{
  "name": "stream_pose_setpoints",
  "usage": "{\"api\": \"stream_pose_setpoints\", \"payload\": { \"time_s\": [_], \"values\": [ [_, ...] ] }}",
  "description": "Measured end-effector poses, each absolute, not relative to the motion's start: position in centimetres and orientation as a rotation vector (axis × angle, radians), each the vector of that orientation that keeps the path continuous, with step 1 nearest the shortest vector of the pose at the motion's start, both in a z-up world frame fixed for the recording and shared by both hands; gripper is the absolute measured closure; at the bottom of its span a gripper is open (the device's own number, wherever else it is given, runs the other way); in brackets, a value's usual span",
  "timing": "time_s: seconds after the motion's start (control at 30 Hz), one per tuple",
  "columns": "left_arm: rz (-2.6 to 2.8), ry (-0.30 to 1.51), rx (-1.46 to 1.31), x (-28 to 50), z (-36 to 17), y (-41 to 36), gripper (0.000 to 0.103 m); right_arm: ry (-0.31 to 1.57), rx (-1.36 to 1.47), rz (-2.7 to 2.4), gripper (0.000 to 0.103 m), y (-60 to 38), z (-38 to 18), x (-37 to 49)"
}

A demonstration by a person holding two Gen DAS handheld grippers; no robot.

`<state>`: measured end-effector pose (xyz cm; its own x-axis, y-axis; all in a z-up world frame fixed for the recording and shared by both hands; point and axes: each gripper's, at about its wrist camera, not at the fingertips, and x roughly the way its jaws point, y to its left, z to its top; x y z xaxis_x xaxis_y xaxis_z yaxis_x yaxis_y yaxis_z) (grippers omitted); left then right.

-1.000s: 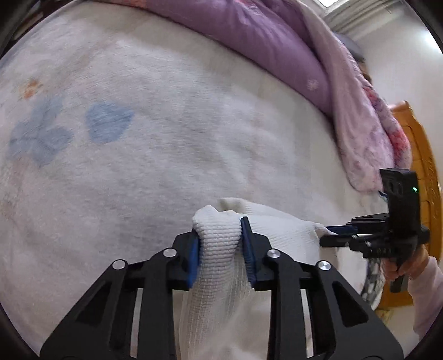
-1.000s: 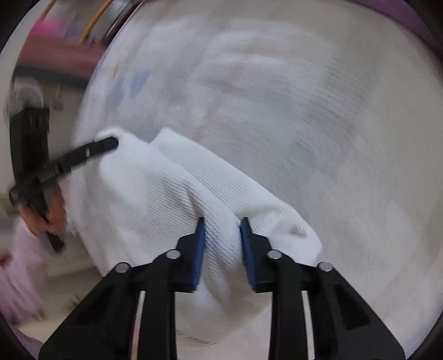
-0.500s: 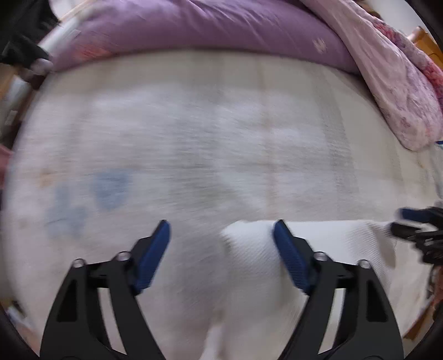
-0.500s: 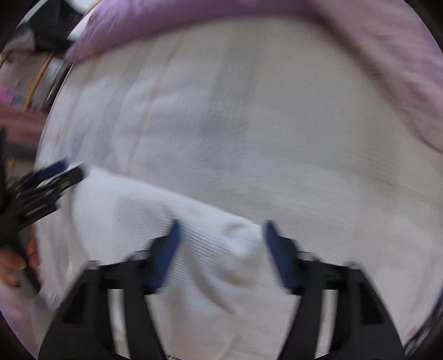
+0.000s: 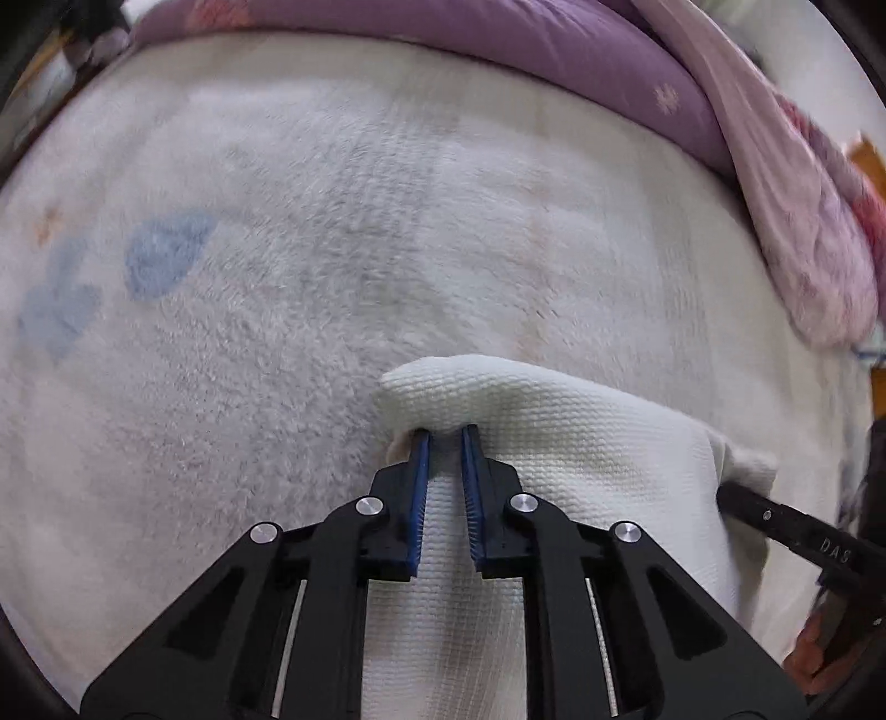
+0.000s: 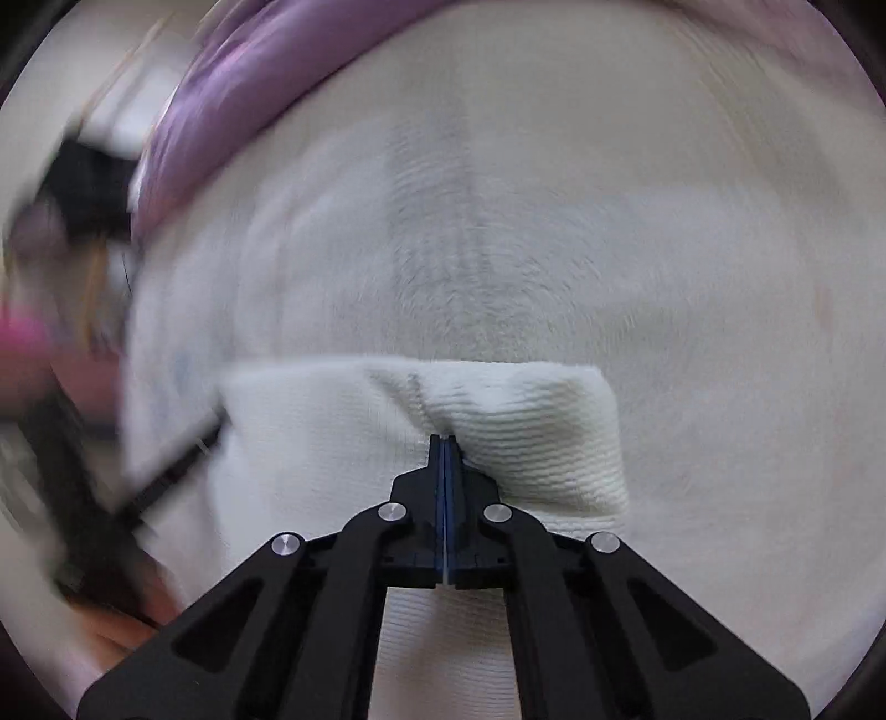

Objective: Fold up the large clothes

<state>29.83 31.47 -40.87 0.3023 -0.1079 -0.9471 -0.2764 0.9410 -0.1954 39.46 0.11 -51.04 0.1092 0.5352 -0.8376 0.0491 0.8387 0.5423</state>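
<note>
On the fluffy pale blanket (image 5: pixel 288 387) lies the white waffle-knit garment (image 5: pixel 581 443), folded. Left gripper (image 5: pixel 443 437), jaws just closing, pinches its near-left fold; right gripper (image 6: pixel 444 443), just closed, nips a pleat.

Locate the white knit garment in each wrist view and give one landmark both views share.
Left wrist view: the white knit garment fills the lower centre and right, its folded edge over this gripper's fingers.
Right wrist view: the garment lies lower centre, bunched at the shut fingers.
Shared landmark: the purple quilt along the top.
</note>
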Motion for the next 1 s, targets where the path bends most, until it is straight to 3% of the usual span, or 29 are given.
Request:
{"api": "stream_pose_setpoints", "payload": {
  "time_s": [0.23,0.43,0.6,0.73,0.8,0.83,0.87,0.9,0.93,1.0],
  "values": [
    [0.089,1.337,-0.212,22.5,-36.4,30.3,0.087,1.389,0.327,0.388,0.097,-0.1,-44.6,32.5],
    [0.065,1.484,-0.164,13.0,-42.1,25.9,0.089,1.515,0.360,0.270,0.098,0.0,-49.8,22.9],
    [0.111,1.448,-0.210,9.5,-42.3,26.2,0.089,1.578,0.297,0.260,0.101,0.8,-50.9,15.7],
    [0.130,1.465,-0.164,9.5,-42.0,25.8,0.088,1.632,0.331,0.282,0.099,0.1,-50.7,14.4],
    [0.136,1.482,-0.132,9.0,-41.3,25.4,0.083,1.662,0.297,0.319,0.098,0.0,-49.7,14.6],
    [0.159,1.496,-0.106,9.3,-41.0,25.1,0.058,1.670,0.304,0.323,0.091,-0.7,-48.9,14.5],
    [0.191,1.500,-0.081,9.2,-40.7,25.2,0.022,1.679,0.328,0.320,0.084,-1.0,-48.5,14.8],
    [0.201,1.482,-0.081,9.0,-40.3,25.2,0.013,1.677,0.358,0.317,0.060,-1.5,-48.1,15.1],
    [0.195,1.463,-0.091,8.8,-39.9,25.3,0.012,1.664,0.389,0.316,0.027,-2.1,-47.4,15.4],
    [0.172,1.480,-0.100,8.5,-40.1,25.2,0.012,1.591,0.430,0.330,0.020,-3.2,-45.4,15.5]
  ]
}}
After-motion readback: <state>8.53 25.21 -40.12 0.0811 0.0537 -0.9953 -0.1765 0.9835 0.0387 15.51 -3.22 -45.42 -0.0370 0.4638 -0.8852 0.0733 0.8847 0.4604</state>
